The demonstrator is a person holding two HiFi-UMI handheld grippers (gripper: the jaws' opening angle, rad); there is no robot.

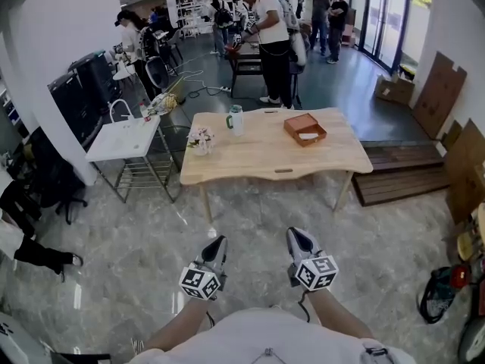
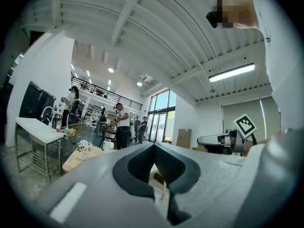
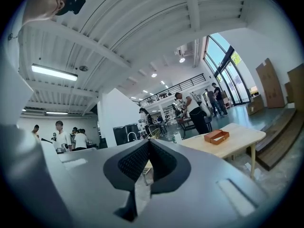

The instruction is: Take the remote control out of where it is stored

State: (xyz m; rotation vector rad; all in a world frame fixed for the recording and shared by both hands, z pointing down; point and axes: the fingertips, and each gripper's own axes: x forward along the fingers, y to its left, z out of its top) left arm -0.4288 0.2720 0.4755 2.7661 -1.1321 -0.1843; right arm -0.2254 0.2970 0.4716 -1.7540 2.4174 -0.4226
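An open brown box (image 1: 305, 128) sits on the far right part of the wooden table (image 1: 273, 161); something pale lies inside it, too small to tell whether it is the remote. The box also shows in the right gripper view (image 3: 216, 136). Both grippers are held low over the marble floor, well short of the table. My left gripper (image 1: 220, 242) has its jaws together and empty, tips meeting in its own view (image 2: 154, 147). My right gripper (image 1: 296, 234) is likewise shut on nothing (image 3: 148, 142).
A bottle (image 1: 236, 120) and a small bunch of flowers (image 1: 201, 139) stand on the table's left half. A white side table (image 1: 125, 139) is to its left, a low wooden platform (image 1: 400, 173) to its right. Several people (image 1: 270, 44) stand beyond. Bags (image 1: 443, 290) lie at the right.
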